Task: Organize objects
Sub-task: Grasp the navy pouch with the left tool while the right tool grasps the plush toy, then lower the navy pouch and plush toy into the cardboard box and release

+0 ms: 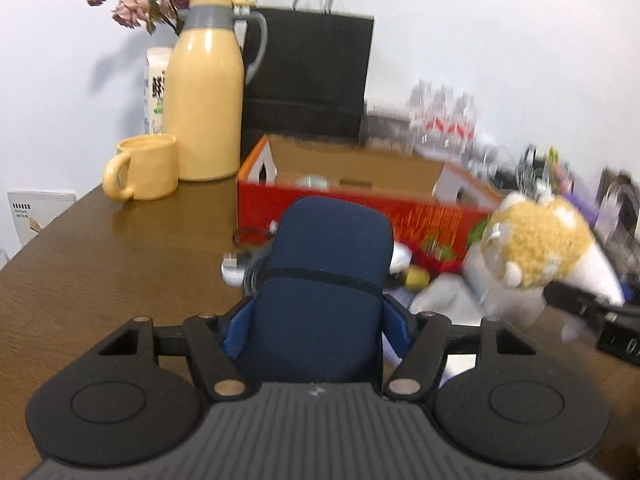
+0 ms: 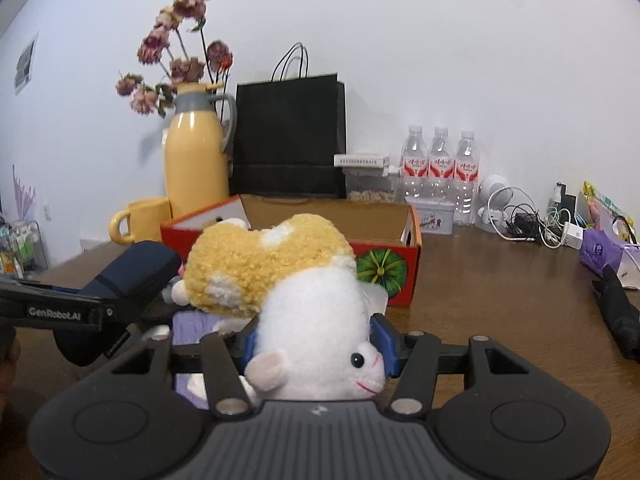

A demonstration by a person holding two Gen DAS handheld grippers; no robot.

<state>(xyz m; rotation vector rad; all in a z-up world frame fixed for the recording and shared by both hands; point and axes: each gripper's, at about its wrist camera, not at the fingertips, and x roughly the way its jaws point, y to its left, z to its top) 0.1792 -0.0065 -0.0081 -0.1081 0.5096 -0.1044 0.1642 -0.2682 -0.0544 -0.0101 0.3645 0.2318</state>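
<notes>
Left claw [image 1: 318, 320] pinches navy case [image 1: 324, 280] | right claw [image 2: 316, 344] pinches plush toy [image 2: 304, 296] | red box [image 2: 384, 256] contents unclear

Room setting, one corner seen. Wall [image 2: 440, 40]: plain white, matte, evenly lit, soft shadows only; small paper notice [image 2: 25, 62] fixed high at far left. Surface [image 2: 500, 300]: dark brown wood grain, slight sheen, with a curved edge at left; it runs back to the wall. Along the wall stand a black paper bag [image 2: 290, 140] with cord handles, a yellow flask [image 2: 196, 156] with grey collar, dried pink flowers [image 2: 176, 52] behind it, and three clear water bottles [image 2: 440, 168] with red labels. Wire rack [image 2: 22, 248] beyond the left edge, contents unclear. Light: diffuse, source out of view.
</notes>
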